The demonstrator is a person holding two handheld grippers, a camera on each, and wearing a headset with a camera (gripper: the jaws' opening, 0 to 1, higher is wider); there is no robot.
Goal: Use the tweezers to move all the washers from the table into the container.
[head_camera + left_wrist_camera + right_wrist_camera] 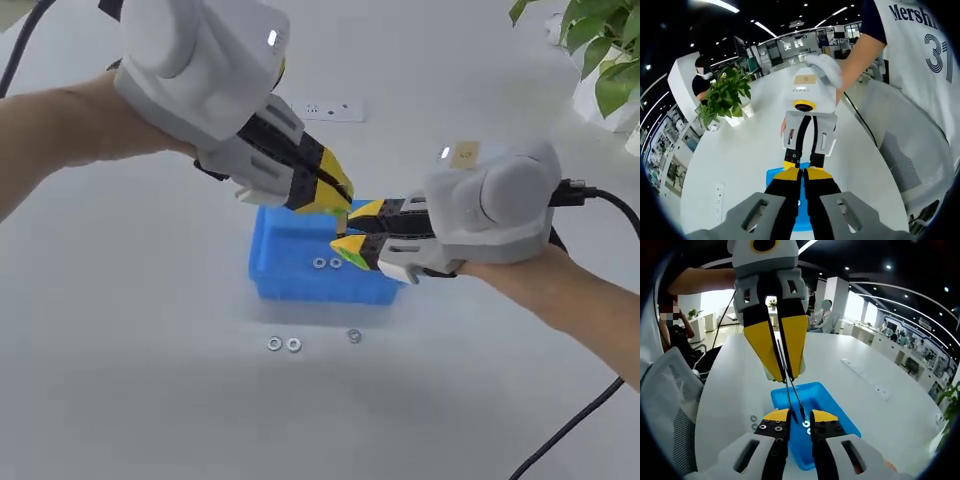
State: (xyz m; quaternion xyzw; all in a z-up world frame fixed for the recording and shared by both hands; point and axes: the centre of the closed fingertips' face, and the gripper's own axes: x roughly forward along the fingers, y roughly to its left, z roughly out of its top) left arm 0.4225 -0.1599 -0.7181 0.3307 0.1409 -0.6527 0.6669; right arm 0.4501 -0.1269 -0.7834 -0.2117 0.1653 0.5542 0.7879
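Washers [806,424] sit in the blue container [826,399], right at the tweezers [790,385] tips. Left tongs [786,376] pinch the tweezers, right tongs [801,416] are slightly spread. The shirt [920,50] says "Mersh".

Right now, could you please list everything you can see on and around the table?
table: one, white, under everything.
container: one, blue, middle of the table.
washers in the container: two, silver, lying on its floor.
washers on the table: three, silver, just in front of the container.
tweezers: one, dark, tips reaching down into the container.
socket: one, white, set in the table beyond the container.
plant: one, green in a white pot, far right of the table.
chair: one, grey mesh, beside the table.
left gripper: one, white with yellow-tipped jaws, shut on the tweezers.
right gripper: one, same colours, jaws open beside the tweezers' tips.
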